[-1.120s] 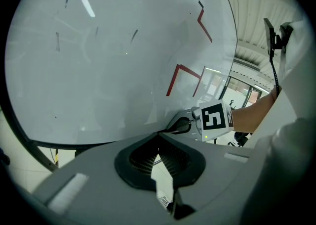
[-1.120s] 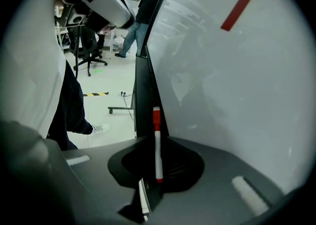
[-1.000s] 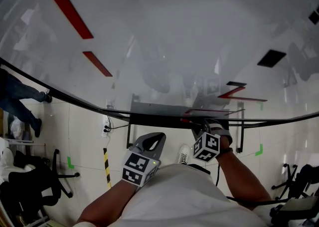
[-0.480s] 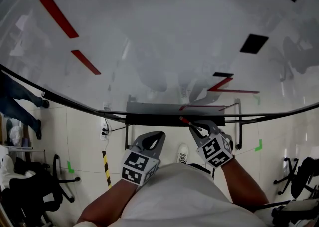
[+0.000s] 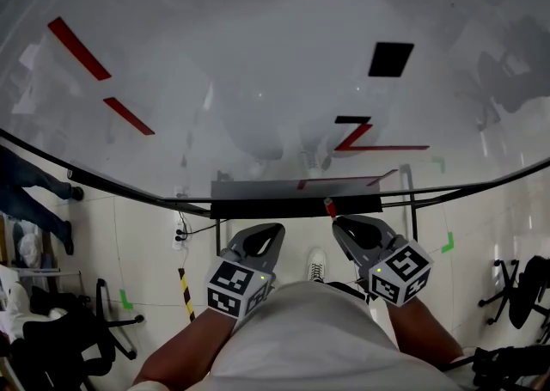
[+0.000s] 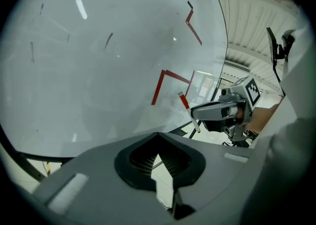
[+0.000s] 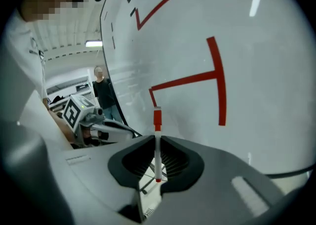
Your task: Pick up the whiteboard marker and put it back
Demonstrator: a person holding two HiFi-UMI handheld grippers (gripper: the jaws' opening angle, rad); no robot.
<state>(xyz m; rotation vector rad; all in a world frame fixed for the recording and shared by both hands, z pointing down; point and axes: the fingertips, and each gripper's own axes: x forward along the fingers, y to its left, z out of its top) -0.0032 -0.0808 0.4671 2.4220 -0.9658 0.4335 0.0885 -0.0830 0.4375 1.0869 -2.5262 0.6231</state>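
Observation:
The whiteboard marker (image 7: pixel 157 146) is a thin white stick with a red cap (image 7: pixel 157 118). It stands upright between the jaws of my right gripper (image 7: pixel 157 167), which is shut on it. In the head view the right gripper (image 5: pixel 354 228) hovers just below the whiteboard's dark tray (image 5: pixel 275 207), and the marker's red end (image 5: pixel 328 206) points at the tray's right part. My left gripper (image 5: pixel 262 239) sits beside it to the left, shut with nothing in it. From the left gripper view the marker (image 6: pixel 189 112) sticks out of the right gripper (image 6: pixel 210 112) toward the whiteboard (image 6: pixel 98 61).
The whiteboard (image 5: pixel 258 71) carries red lines (image 5: pixel 369 140) and black squares (image 5: pixel 391 58). On the floor are a power strip (image 5: pixel 182 226), yellow-black tape (image 5: pixel 185 290) and office chairs (image 5: pixel 60 333). A person in dark clothes (image 7: pixel 101 93) stands at the left.
My right gripper has drawn back from the tray, to the right and toward me, with the marker in it. The left gripper has stayed put. The head view has tilted, shifting the board marks.

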